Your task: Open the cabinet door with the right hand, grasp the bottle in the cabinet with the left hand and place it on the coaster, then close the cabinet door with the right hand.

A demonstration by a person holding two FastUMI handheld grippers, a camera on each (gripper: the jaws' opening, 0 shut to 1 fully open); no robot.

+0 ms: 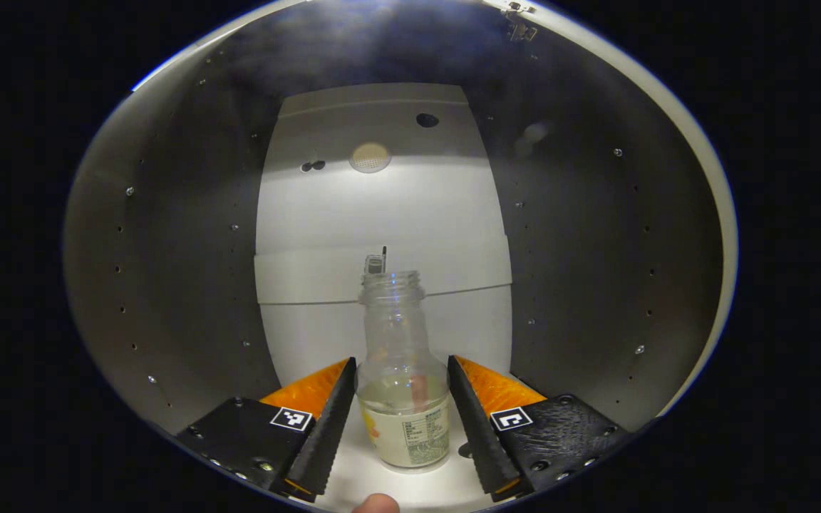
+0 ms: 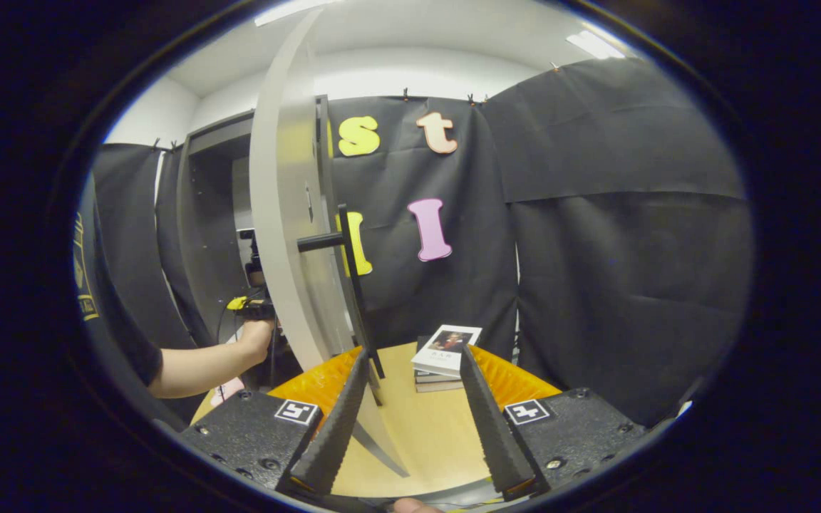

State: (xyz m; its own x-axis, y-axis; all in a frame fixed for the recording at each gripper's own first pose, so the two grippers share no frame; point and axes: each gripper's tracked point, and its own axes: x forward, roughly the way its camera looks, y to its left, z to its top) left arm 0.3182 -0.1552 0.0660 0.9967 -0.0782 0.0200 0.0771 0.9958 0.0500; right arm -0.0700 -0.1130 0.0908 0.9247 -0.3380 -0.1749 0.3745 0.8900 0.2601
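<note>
A clear glass bottle (image 1: 402,385) without a cap, with a little liquid and a label low down, stands upright on the cabinet floor (image 1: 417,488). My left gripper (image 1: 402,362) is open, one finger close on each side of the bottle's lower body. In the right gripper view the pale cabinet door (image 2: 286,235) stands swung open, seen nearly edge-on, with its black bar handle (image 2: 350,285) facing right. My right gripper (image 2: 414,353) is open and holds nothing, its left finger just beside the handle's lower end. A person's arm (image 2: 204,367) reaches into the cabinet (image 2: 204,214) with the left gripper (image 2: 254,306).
Dark side walls (image 1: 168,249) with rows of small holes and a white back panel (image 1: 382,214) enclose the bottle. A short stack of books (image 2: 446,353) lies on the wooden table (image 2: 425,434) ahead of the right gripper. Black cloth walls the booth behind.
</note>
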